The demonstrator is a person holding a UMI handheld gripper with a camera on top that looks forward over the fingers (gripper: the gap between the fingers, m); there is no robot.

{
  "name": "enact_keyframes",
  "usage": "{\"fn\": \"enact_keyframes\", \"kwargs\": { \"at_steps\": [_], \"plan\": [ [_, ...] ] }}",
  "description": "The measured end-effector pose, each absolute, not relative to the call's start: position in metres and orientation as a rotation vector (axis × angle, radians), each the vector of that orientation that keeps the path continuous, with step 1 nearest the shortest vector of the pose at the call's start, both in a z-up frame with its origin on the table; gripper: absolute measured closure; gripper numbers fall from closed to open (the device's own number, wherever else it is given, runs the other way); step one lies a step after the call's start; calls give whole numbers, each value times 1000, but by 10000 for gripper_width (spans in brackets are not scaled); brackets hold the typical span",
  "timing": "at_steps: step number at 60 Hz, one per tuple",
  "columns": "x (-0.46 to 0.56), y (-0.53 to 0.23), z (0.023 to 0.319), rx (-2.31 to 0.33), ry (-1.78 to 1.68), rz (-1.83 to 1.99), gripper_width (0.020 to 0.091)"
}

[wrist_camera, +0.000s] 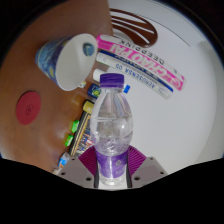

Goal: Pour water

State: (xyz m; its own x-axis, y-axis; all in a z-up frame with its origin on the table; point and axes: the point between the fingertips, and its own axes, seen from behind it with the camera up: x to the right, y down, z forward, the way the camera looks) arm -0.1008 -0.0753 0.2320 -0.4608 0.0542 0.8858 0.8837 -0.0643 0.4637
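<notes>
White tabletop (185,120) was noted beneath 1 upright water bottle (113,122), clamped by the gripper (112,172), cup (75,62) lying beyond.

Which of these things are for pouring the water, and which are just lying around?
For the job:
clear plastic water bottle with purple cap, held between the gripper fingers
clear plastic cup lying on its side

Just lying about:
white packet with pink lettering
red round disc
small colourful items beside the bottle
</notes>
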Motion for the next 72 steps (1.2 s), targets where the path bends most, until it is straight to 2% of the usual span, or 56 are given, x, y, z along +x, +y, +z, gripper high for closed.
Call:
{"fn": "enact_keyframes", "kwargs": {
  "at_steps": [9, 22, 34, 41, 46, 52, 58, 72],
  "plan": [
    [-123, -72, 221, -909, -1698, -1676, 738],
    [-120, -75, 216, -988, -1704, -1634, 736],
    [-103, -89, 230, -1414, -1334, -1236, 739],
    [-105, -95, 244, -1579, -1044, -931, 739],
    [-106, -99, 241, -1700, -810, -680, 739],
    [-105, -101, 222, -1822, -538, -371, 740],
    [-106, -100, 188, -1901, -335, -128, 737],
    [-104, -91, 110, -1944, -196, 87, 738]
  ]
}}
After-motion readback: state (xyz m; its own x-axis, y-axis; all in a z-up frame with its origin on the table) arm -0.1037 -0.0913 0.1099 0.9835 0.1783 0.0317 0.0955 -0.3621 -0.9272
